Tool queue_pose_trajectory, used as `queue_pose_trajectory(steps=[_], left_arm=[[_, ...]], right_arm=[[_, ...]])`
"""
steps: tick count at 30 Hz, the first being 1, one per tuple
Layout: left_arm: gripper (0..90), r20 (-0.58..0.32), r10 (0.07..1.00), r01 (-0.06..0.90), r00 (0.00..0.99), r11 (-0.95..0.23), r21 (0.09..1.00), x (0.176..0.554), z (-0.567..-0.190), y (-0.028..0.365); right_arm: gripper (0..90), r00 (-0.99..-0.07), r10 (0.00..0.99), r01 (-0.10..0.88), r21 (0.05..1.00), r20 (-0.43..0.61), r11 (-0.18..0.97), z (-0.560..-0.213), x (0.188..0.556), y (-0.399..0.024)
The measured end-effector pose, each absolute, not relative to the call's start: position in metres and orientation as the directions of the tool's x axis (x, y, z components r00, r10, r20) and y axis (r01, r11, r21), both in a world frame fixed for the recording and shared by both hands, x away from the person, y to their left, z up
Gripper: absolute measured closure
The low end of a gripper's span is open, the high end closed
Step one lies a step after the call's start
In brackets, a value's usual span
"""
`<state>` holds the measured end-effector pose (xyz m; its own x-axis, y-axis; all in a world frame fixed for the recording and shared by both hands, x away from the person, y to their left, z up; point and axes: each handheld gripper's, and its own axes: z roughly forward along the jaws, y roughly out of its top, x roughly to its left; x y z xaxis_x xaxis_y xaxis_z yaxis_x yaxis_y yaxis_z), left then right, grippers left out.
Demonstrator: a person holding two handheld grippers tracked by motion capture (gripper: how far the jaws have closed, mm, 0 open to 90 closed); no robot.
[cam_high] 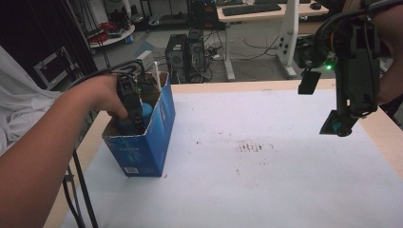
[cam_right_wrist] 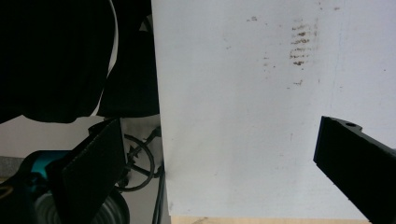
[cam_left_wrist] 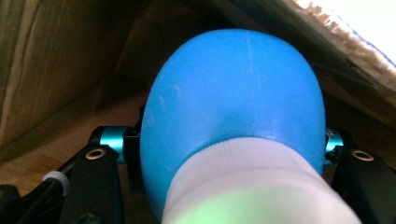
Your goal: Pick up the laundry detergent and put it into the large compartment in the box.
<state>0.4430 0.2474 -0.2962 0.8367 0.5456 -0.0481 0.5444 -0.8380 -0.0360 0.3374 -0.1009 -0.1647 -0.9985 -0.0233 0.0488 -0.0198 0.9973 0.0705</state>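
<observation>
A blue cardboard box stands open-topped at the left of the table. My left gripper reaches down into it and is shut on a blue rounded object with a white neck, which sits between its black jaws against the brown inner wall of the box. The same blue object peeks out inside the box in the high view. My right gripper hangs high over the table's right side, open, its jaws wide apart above the white sheet with nothing between them.
A white sheet with a small patch of brown marks covers the wooden table. Beyond the far edge stand computer towers and a desk. Cables trail down past the table's left edge.
</observation>
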Motion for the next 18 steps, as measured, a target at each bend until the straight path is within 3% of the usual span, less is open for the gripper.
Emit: queue_pose_trajectory(steps=[18], left_arm=[[31.5,-0.026,0.547,0.546,0.837,-0.837,-0.034,0.44,-0.285,0.247]], right_arm=[[1.6,-0.999,-0.022,-0.019,0.074,0.042,0.997,-0.164,0.334,-0.103]])
